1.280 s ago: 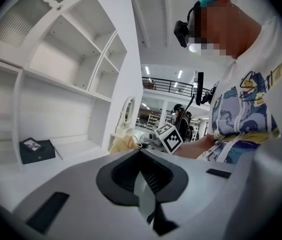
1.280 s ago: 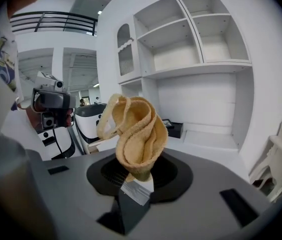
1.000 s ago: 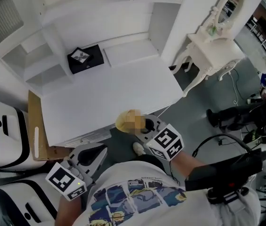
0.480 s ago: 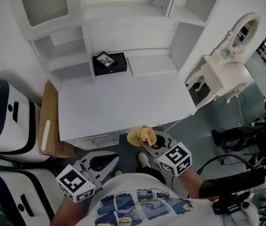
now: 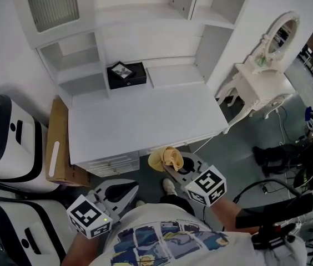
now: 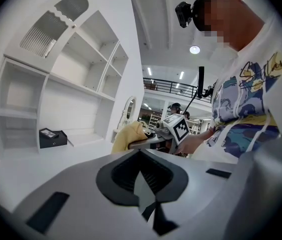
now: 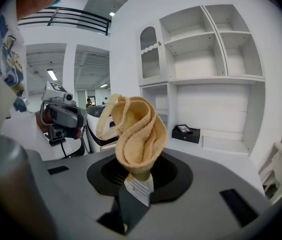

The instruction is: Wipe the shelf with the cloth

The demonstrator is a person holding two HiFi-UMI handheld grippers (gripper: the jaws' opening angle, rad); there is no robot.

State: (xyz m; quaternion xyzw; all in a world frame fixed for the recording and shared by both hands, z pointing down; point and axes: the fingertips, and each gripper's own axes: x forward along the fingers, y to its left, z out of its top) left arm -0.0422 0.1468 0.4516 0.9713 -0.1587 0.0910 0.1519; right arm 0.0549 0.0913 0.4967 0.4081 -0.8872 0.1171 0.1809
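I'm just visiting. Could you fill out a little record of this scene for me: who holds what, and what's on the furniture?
Right gripper: shut on the yellow cloth, held up in front of the desk
Left gripper: shut, nothing in it, low beside the person
White desk: ahead of the person, shelves rising behind it
Black box: at the back of the desk, under the shelves
Wiping: not started; cloth touches no surface

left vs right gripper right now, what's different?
Right gripper is shut on the yellow cloth; left gripper is shut on nothing. Right gripper sits near the desk edge; left gripper is farther back from it. Shared: jaws together, neither touches the shelf.
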